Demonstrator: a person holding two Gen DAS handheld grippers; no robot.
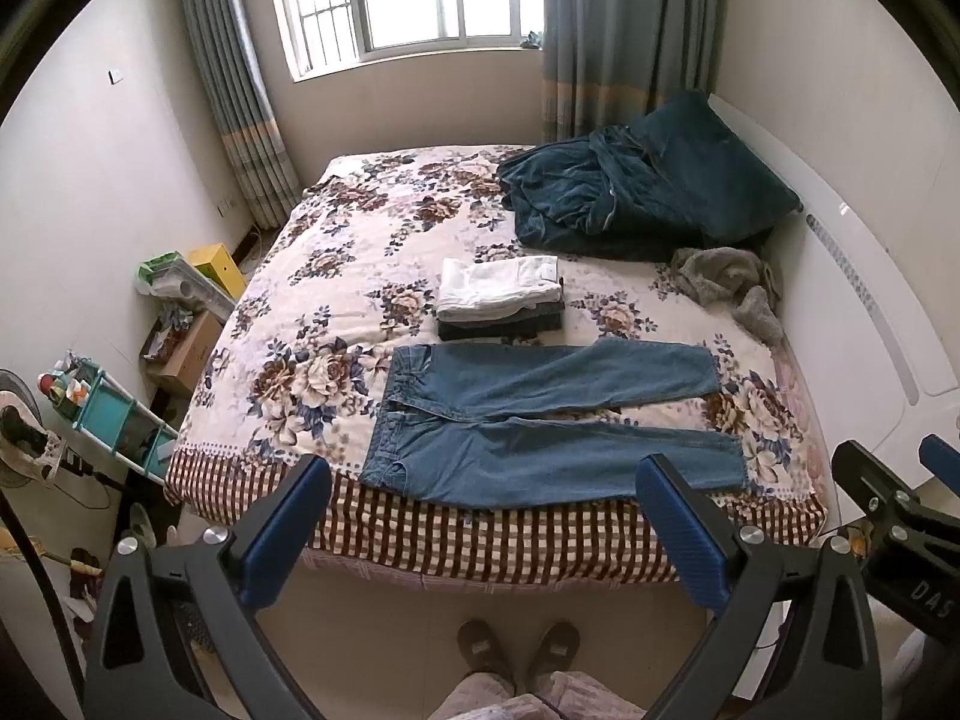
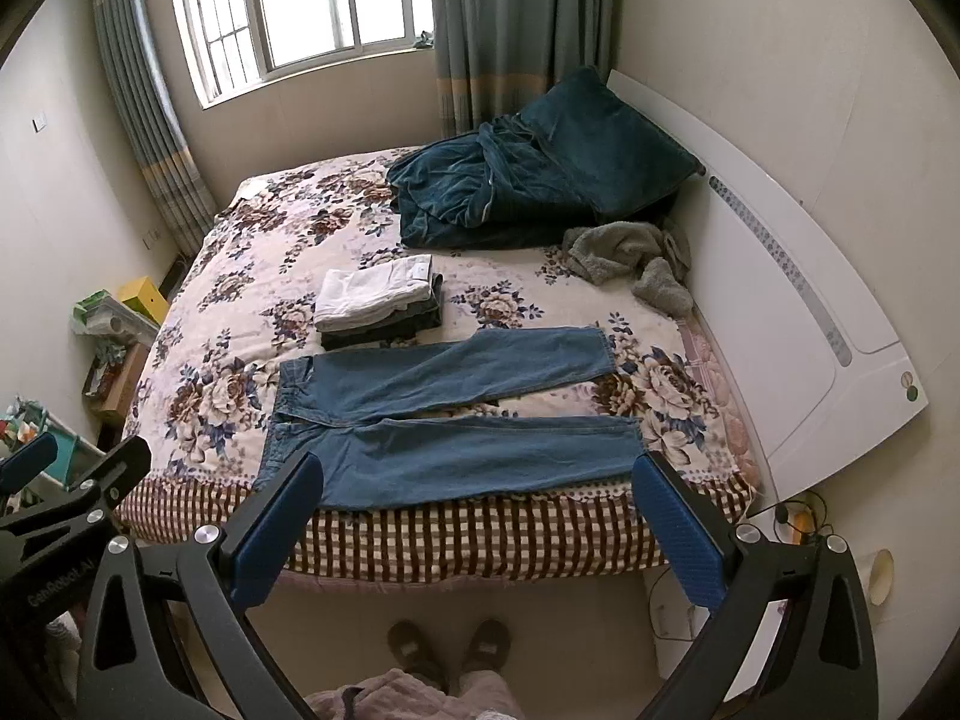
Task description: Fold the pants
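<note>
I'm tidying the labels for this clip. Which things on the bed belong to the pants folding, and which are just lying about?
Part of the job:
jeans, spread flat near the bed's edge
stack of folded clothes
left gripper, open
right gripper, open

Lying about:
dark teal blanket
teal pillow
grey towel

person (image 1: 516, 690) cut off below knees

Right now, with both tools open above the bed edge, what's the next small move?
Probably lower the right tool toward the near leg's cuff. The jeans lie flat and unfolded, legs spread apart, and both tools, the left tool too, hang open and empty short of them.
</note>
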